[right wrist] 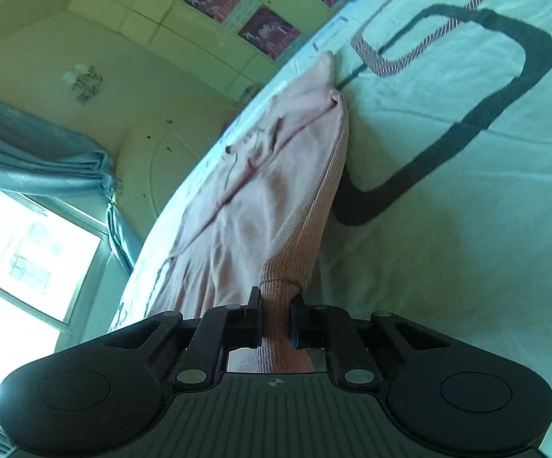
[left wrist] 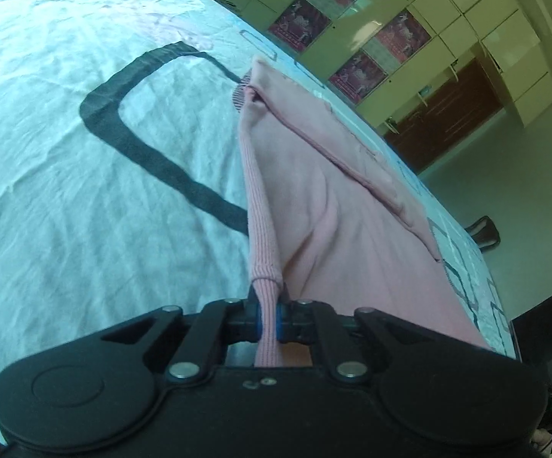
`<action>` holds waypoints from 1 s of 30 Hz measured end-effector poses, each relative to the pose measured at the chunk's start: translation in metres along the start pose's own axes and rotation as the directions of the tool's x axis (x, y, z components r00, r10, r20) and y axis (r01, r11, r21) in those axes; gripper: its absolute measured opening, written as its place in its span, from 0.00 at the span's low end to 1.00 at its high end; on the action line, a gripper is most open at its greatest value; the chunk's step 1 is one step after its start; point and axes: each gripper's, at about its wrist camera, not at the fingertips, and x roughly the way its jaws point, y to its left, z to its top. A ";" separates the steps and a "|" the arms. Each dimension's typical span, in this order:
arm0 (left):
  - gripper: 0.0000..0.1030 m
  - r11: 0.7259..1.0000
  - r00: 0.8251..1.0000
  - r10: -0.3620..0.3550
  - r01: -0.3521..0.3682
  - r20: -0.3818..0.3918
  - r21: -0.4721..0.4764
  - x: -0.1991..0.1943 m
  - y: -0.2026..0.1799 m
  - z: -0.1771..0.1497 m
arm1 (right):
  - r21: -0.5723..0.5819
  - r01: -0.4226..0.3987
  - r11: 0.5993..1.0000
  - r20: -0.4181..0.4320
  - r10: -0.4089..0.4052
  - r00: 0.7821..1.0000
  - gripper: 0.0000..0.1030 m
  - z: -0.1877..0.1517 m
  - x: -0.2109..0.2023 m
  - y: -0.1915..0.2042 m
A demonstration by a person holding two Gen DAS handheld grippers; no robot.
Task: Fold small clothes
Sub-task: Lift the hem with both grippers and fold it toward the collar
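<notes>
Nearest to me, my left hand-held gripper point(left wrist: 267, 315) is clamped on the ribbed band of the pink garment point(left wrist: 352, 221), the blue pads point(left wrist: 259, 322) pinching a bunched corner of that band with cloth running back behind the jaws. My right hand-held gripper point(right wrist: 276, 318) is likewise closed on the ribbed band point(right wrist: 310, 236) at its other end, the knit gathered into a thick knot between the fingers. From both grips the band rises taut and the rest of the garment drapes away onto the bed point(left wrist: 66, 191), near the mattress edge, partly lying over the dark looped pattern point(left wrist: 161, 164) printed on the sheet. I judge this piece to be light, soft and limp: it sags between my two holds and creases wherever it is not under tension, so it will not keep a shape by itself. The ribbing looks stretchy and thicker than the body cloth, which makes it the better place to hold; a seam line point(left wrist: 352, 160) running down the body would give a second firm line for pinching. It does not look slippery or fragile, though a thin single layer could slide out of a light pinch. Beyond the bed, cupboards point(left wrist: 447, 19) line the far wall.
</notes>
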 end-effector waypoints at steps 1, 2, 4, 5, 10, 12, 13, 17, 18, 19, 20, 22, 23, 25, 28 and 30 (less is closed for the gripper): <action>0.05 1.000 1.000 0.002 -0.002 -0.016 -0.022 0.005 0.005 -0.002 | 0.005 0.025 1.000 -0.026 -0.025 0.999 0.12 0.000 0.005 -0.006; 0.05 0.999 1.000 0.001 -0.002 -0.016 -0.034 0.007 0.008 -0.004 | 0.008 0.063 0.998 -0.058 -0.063 0.996 0.12 -0.001 0.013 -0.011; 0.05 0.998 1.000 -0.002 0.002 -0.003 -0.057 0.005 0.006 -0.002 | 0.027 0.072 0.997 -0.069 -0.070 0.995 0.12 -0.004 0.016 -0.017; 0.05 0.999 1.000 -0.003 0.003 0.003 -0.050 0.002 0.004 -0.001 | 0.043 0.048 0.998 -0.051 -0.045 0.998 0.11 -0.004 0.012 -0.017; 0.05 0.998 0.997 -0.051 0.053 0.054 -0.036 -0.012 -0.013 0.016 | 0.011 -0.034 0.999 0.036 0.033 0.999 0.06 0.025 -0.001 0.007; 0.05 0.996 0.993 -0.079 0.082 0.086 -0.028 -0.013 -0.023 0.032 | -0.013 -0.051 0.999 0.068 0.052 0.996 0.06 0.043 0.000 0.019; 0.05 0.995 0.990 -0.097 0.100 0.102 -0.027 -0.012 -0.028 0.042 | -0.028 -0.057 0.998 0.082 0.059 0.995 0.06 0.054 0.003 0.026; 0.05 0.987 0.978 -0.152 0.157 0.144 -0.028 0.009 -0.050 0.089 | -0.047 -0.067 0.997 0.120 0.072 0.990 0.06 0.099 0.026 0.047; 0.05 0.985 0.976 -0.162 0.168 0.147 -0.029 0.017 -0.054 0.102 | -0.042 -0.070 0.997 0.127 0.075 0.989 0.06 0.110 0.034 0.050; 0.04 0.984 0.975 -0.168 0.173 0.145 -0.029 0.028 -0.059 0.117 | -0.038 -0.071 0.997 0.136 0.076 0.988 0.06 0.123 0.043 0.053; 0.05 0.984 0.975 -0.168 0.174 0.143 -0.028 0.037 -0.062 0.129 | -0.032 -0.071 0.997 0.142 0.075 0.987 0.06 0.137 0.053 0.055; 0.05 0.985 0.978 -0.164 0.169 0.132 -0.032 0.062 -0.068 0.158 | -0.009 -0.071 0.997 0.150 0.072 0.986 0.06 0.167 0.077 0.055; 0.05 0.985 0.979 -0.162 0.168 0.127 -0.039 0.078 -0.068 0.175 | 0.005 -0.071 0.997 0.153 0.069 0.986 0.06 0.183 0.090 0.055; 0.05 0.986 0.982 -0.151 0.157 0.114 -0.049 0.108 -0.069 0.204 | 0.042 -0.065 0.997 0.152 0.058 0.987 0.06 0.212 0.119 0.049; 0.05 0.990 0.990 -0.122 0.127 0.070 -0.070 0.161 -0.065 0.243 | 0.119 -0.030 0.992 0.125 0.015 0.992 0.06 0.251 0.171 0.031; 0.05 0.992 0.995 -0.099 0.101 0.034 -0.077 0.194 -0.059 0.262 | 0.164 0.001 0.986 0.097 -0.017 0.995 0.06 0.269 0.204 0.015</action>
